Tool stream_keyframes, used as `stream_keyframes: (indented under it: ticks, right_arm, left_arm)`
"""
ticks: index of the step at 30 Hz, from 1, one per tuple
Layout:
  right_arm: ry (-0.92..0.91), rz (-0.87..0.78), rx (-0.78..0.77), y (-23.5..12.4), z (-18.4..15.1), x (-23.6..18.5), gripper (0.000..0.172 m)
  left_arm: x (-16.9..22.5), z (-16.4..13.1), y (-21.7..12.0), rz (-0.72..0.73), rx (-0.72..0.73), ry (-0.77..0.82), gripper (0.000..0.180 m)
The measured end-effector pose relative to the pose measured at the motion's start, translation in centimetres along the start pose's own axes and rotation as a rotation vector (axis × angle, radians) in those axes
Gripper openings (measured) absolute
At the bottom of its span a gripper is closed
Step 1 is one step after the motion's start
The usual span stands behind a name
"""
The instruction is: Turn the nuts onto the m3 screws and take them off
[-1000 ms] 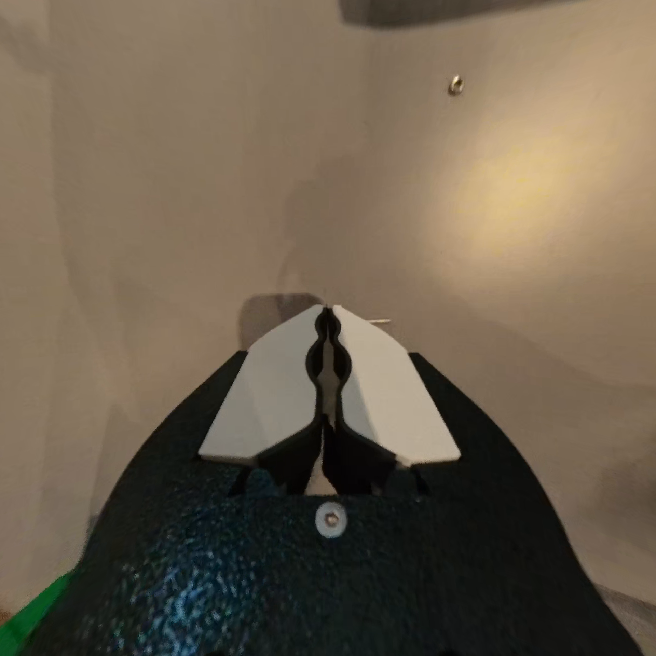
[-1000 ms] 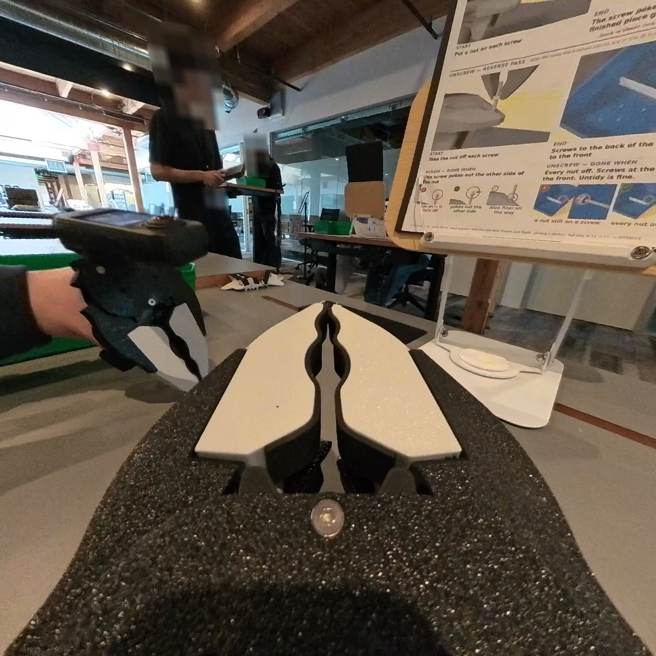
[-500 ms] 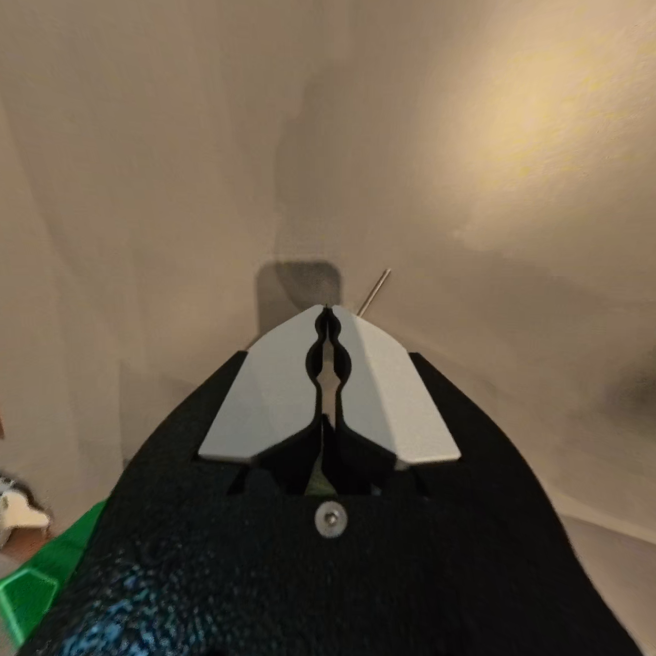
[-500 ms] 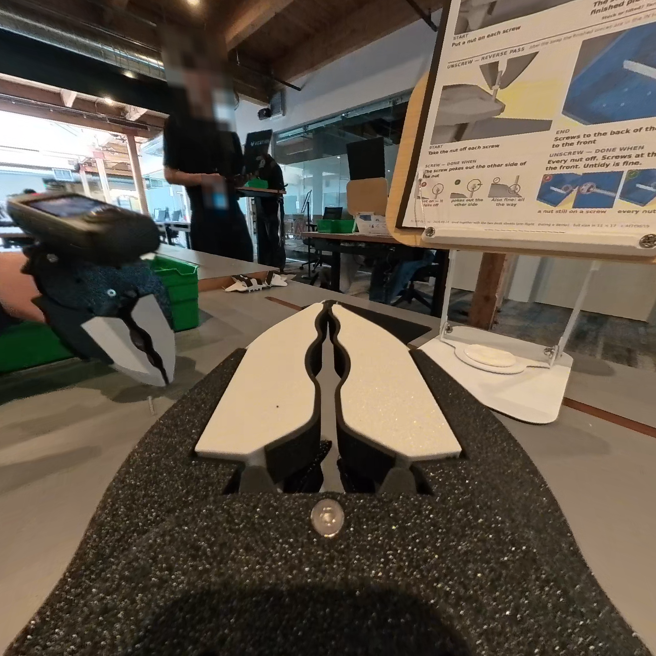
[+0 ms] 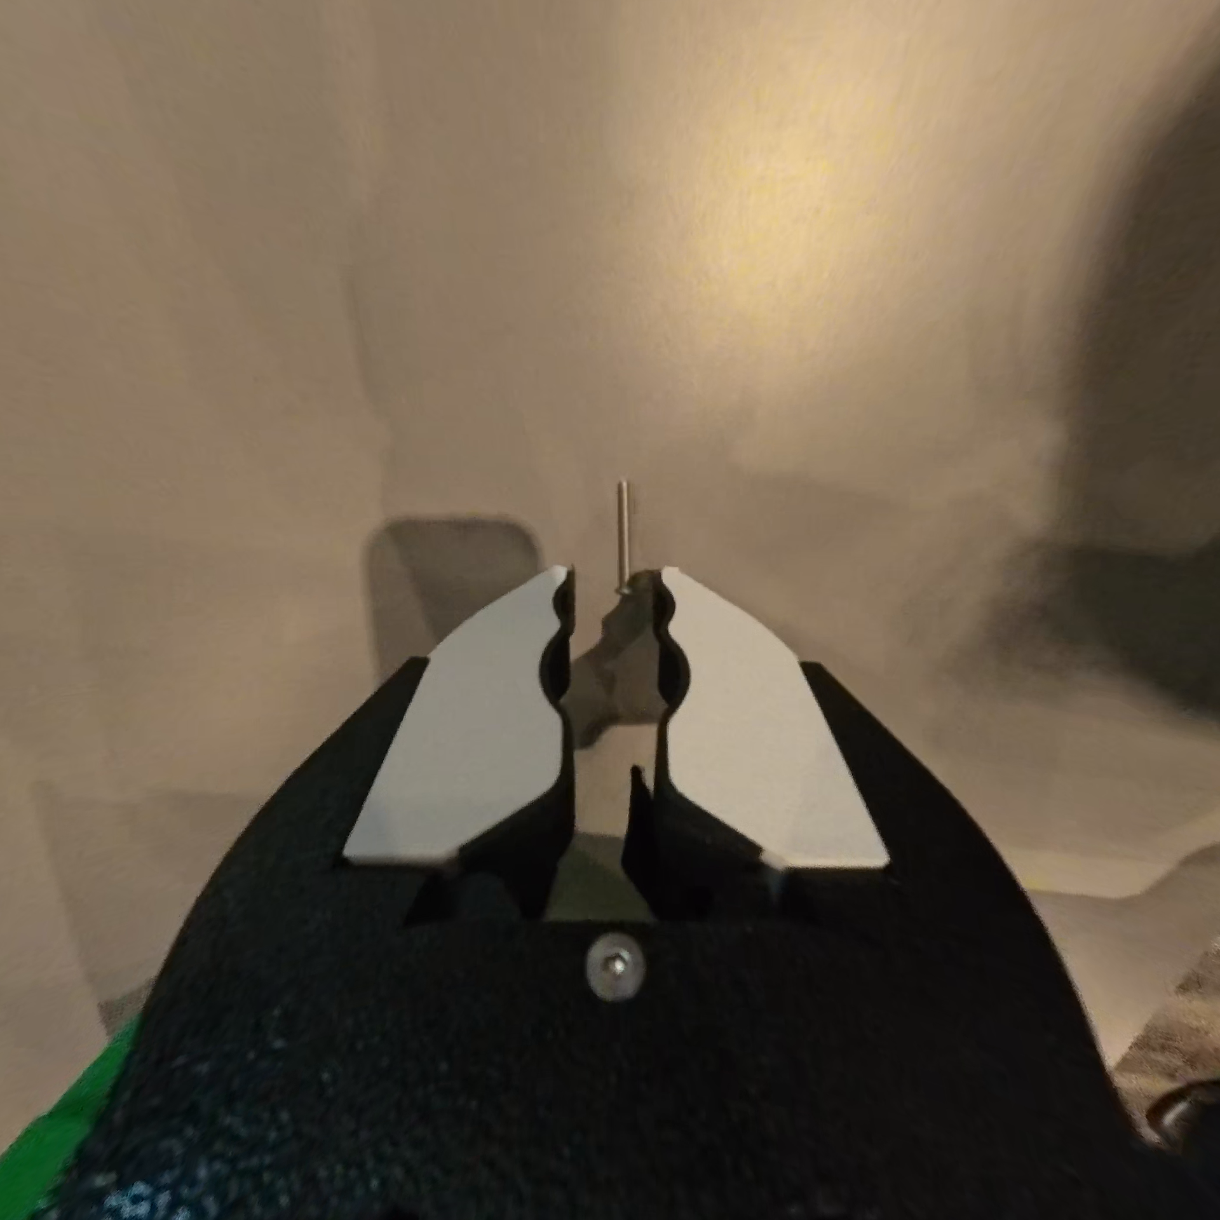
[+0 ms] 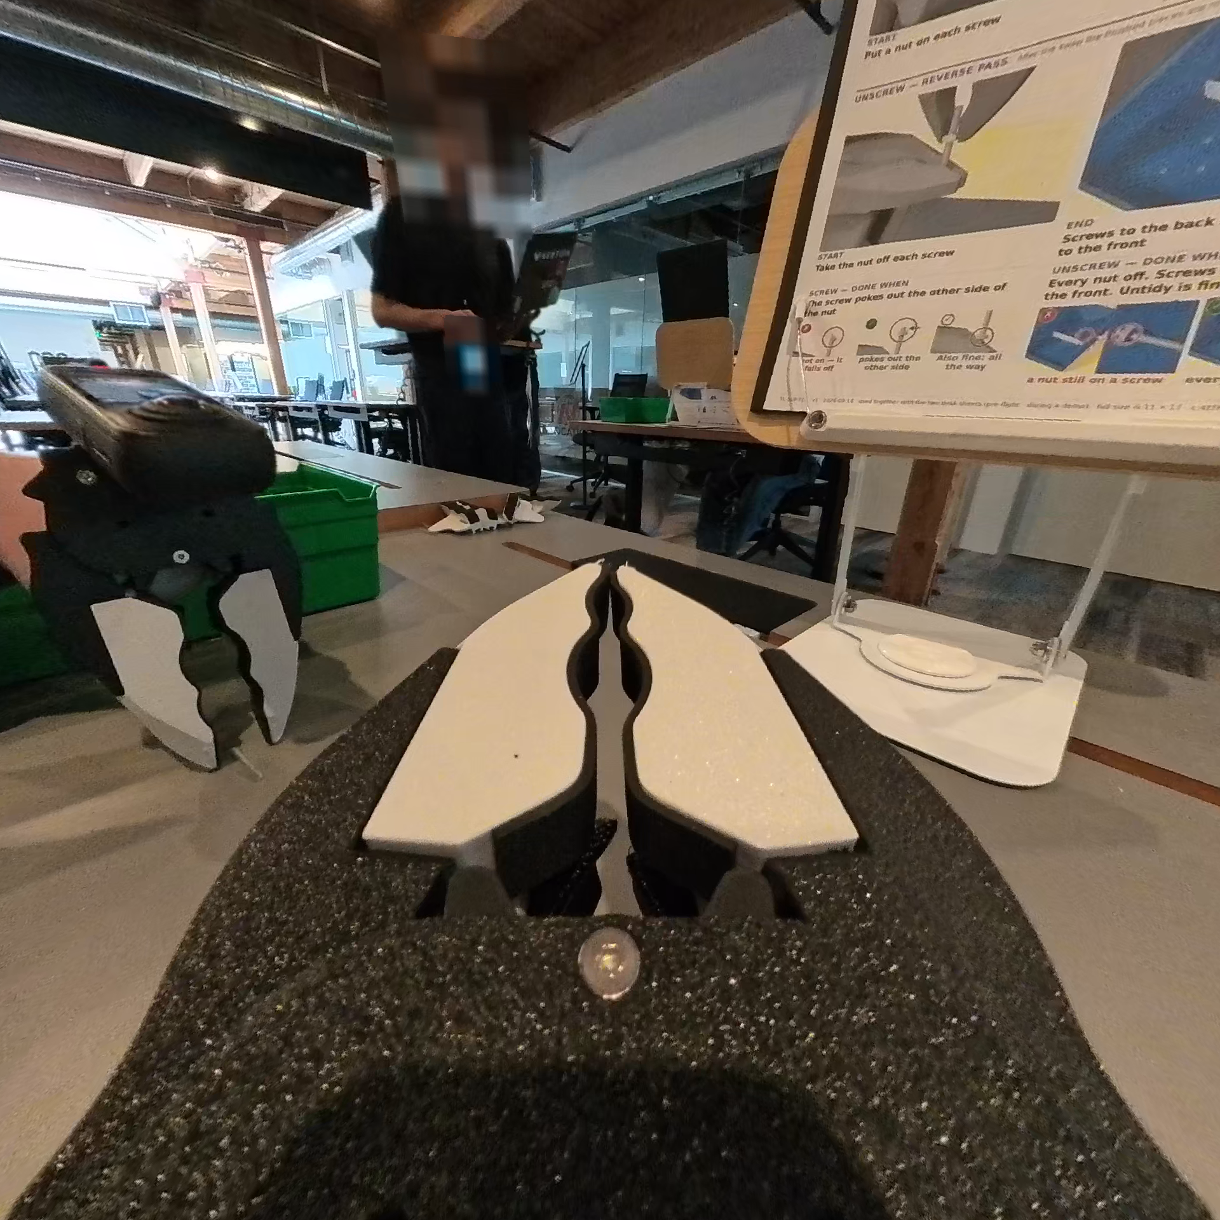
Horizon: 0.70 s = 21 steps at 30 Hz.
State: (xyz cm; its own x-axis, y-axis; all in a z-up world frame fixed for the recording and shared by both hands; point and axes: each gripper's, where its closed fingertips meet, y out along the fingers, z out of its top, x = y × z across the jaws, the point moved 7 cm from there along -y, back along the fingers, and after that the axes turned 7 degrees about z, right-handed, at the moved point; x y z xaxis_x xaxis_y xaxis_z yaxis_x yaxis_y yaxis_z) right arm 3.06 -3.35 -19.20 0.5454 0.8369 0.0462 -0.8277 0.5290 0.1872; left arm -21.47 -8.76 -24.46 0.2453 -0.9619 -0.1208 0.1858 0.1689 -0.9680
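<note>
Your left hand-held gripper (image 5: 617,581) points down at the grey counter (image 5: 264,330), its white fingers (image 5: 502,693) spread apart with nothing pinched between them. A thin silver metal screw (image 5: 622,528) lies flat on the counter just beyond the fingertips, apart from both pads; its head end sits nearest the gap and its shank points away from you. In the right wrist view the same left hand-held gripper (image 6: 231,739) hangs tip-down over the counter (image 6: 1089,891), fingers parted, with the small screw (image 6: 245,760) on the surface right by its tips.

Your right hand-held gripper (image 6: 609,566) is held low and level over the counter, white fingers (image 6: 502,726) pressed together at the tips, gripping nothing.

A green plastic bin (image 6: 323,535) stands behind the left hand-held gripper. A white-based stand (image 6: 957,713) carrying an instruction board (image 6: 1023,218) is at the right. A person in dark clothing (image 6: 455,317) stands in the background.
</note>
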Motion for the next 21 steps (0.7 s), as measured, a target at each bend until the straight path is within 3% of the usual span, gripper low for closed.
stream_keyframes:
  ticks: [8,9,16,18,21]
  right_arm:
    - [0.001,0.008,-0.008,0.1,-0.1,-0.2,0.000]
    - [0.001,0.009,-0.010,0.1,-0.1,-0.2,0.000]
    - [0.033,0.049,-0.029,0.5,-0.4,-0.5,0.000]
    - [0.045,0.068,-0.033,0.5,-0.4,-0.5,0.000]
    - [0.056,0.094,-0.031,0.7,-0.4,-0.7,0.000]
  left_arm:
    - [0.5,0.3,0.1,0.028,-0.028,0.012,0.010]
    - [0.6,0.4,0.1,0.045,-0.041,0.021,0.003]
    - [0.8,1.1,0.1,0.193,-0.083,-0.024,0.002]
    - [0.4,1.7,-0.1,0.283,0.000,-0.083,0.002]
    - [-0.3,3.6,-0.9,0.424,0.261,-0.223,0.002]
